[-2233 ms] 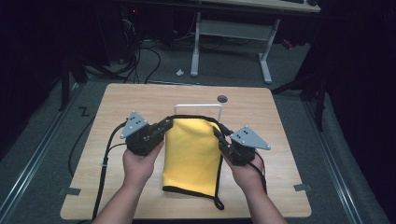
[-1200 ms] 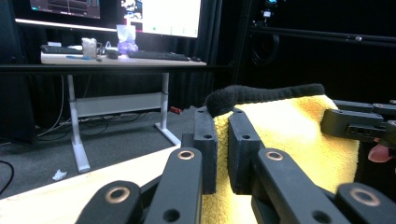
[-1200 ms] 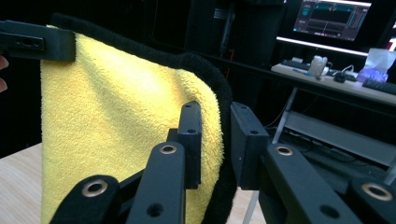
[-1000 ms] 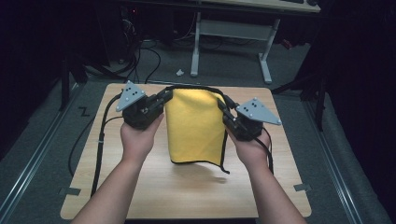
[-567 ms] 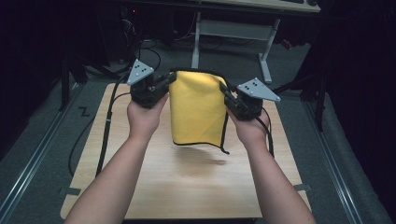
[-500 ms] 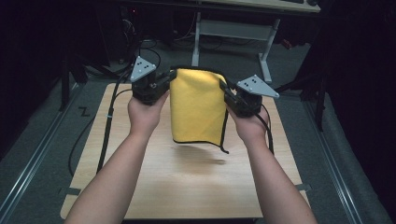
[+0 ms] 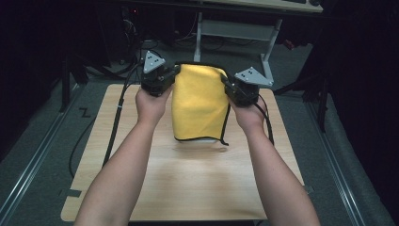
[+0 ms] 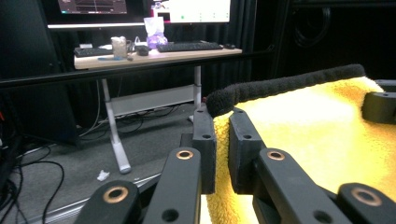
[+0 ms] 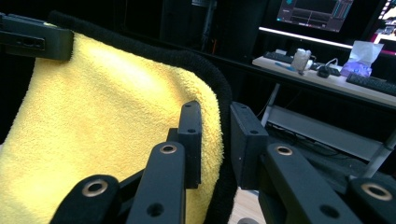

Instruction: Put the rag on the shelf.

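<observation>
Yellow towel [image 7: 198, 106], black-edged and fluffy, hangs pinched between left gripper [image 7: 170, 79] and right gripper [image 7: 229, 88].

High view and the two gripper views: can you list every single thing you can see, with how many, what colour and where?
Cloth: one, yellow with a black edge, held up over the far part of the table, hanging down.
Table: one, light wood, under the cloth.
Desk: one, pale top on white legs, beyond the table.
Keyboard: one, black, on the desk.
Monitors: two, lit, above the desk.
Cables: several, black, on the grey floor.
Left gripper: one, black, shut on the cloth's top left corner.
Right gripper: one, black, shut on the cloth's top right corner.
Forearms: two, reaching in from the near edge.
</observation>
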`<state>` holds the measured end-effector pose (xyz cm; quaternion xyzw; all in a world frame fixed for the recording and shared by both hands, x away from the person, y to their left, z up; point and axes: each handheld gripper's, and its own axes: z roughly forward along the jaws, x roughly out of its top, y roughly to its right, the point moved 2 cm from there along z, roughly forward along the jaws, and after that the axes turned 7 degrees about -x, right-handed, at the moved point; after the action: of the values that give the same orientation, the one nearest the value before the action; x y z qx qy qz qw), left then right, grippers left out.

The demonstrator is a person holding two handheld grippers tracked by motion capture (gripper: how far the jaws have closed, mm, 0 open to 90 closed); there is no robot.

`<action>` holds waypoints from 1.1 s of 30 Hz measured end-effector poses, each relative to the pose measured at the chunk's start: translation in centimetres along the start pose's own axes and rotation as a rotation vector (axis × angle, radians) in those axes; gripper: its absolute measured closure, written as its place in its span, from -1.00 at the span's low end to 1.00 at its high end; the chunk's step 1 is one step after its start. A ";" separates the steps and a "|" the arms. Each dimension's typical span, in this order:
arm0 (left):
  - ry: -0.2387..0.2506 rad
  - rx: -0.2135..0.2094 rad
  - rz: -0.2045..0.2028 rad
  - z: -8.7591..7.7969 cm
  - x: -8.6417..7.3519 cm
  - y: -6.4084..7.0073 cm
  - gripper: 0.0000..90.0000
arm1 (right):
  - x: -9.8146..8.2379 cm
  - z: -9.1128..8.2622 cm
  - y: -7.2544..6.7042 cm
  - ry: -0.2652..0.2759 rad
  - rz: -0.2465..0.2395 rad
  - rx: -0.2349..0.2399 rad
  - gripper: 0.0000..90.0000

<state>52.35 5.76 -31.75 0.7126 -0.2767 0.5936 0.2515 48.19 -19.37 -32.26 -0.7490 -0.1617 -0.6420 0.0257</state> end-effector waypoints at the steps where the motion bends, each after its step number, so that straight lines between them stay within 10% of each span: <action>1: -0.007 0.002 -0.002 0.2 -0.2 -0.1 0.84 | -0.1 0.2 0.1 -0.005 -0.001 0.003 0.70; 8: -0.096 0.011 0.024 1.8 -2.7 -0.6 0.83 | -2.3 1.7 0.6 -0.057 -0.024 0.022 0.71; 33: -0.223 -0.088 -0.158 2.2 -10.2 -1.7 0.87 | -8.1 3.1 0.5 -0.198 -0.009 0.097 0.73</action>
<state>53.59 6.45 -42.26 0.7822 -0.2718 0.4763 0.2958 50.27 -20.81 -40.55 -0.8059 -0.1976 -0.5564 0.0431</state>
